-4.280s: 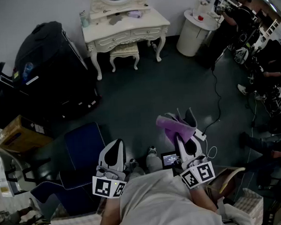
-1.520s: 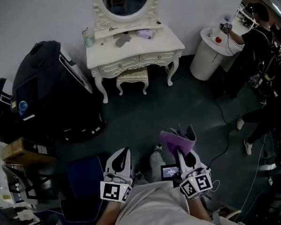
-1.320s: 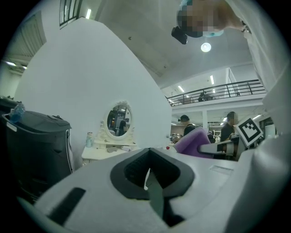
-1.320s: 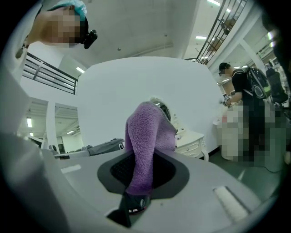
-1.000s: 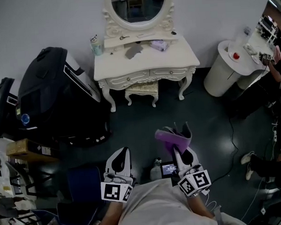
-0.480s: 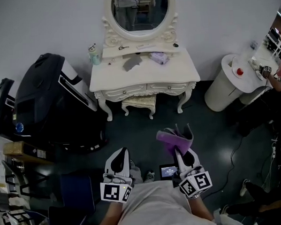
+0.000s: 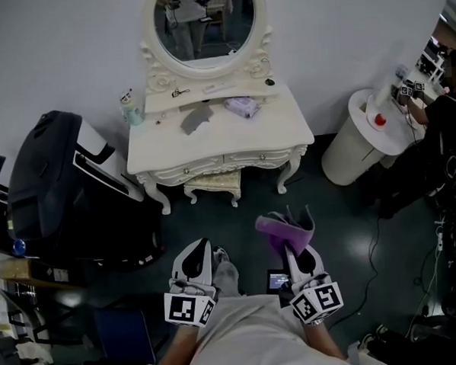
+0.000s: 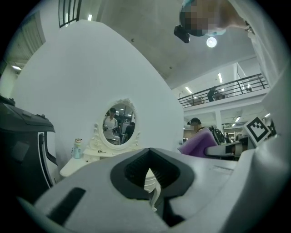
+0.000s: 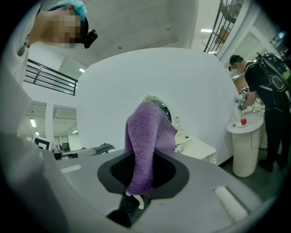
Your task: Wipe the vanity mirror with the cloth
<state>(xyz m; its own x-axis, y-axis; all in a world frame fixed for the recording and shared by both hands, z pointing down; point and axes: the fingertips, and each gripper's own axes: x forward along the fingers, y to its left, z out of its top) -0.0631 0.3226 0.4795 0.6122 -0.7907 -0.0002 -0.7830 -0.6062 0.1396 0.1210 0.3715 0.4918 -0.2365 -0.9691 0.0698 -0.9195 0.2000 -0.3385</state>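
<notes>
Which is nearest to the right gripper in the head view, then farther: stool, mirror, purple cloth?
1. Purple cloth, clamped by the right gripper.
2. Stool, ahead-left, under the vanity.
3. Mirror, atop the vanity, by the wall.

The cloth [image 7: 285,227] is being held in the right gripper [image 7: 291,245], right of the left gripper [image 7: 201,246], well before the table [image 7: 233,133]; the vanity mirror [image 7: 204,23] is being borne at its back.

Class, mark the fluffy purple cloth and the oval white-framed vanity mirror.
fluffy purple cloth [image 9: 145,145]: right gripper view, middle of its hanging fold.
oval white-framed vanity mirror [image 7: 203,23]: head view, centre of the glass.
</notes>
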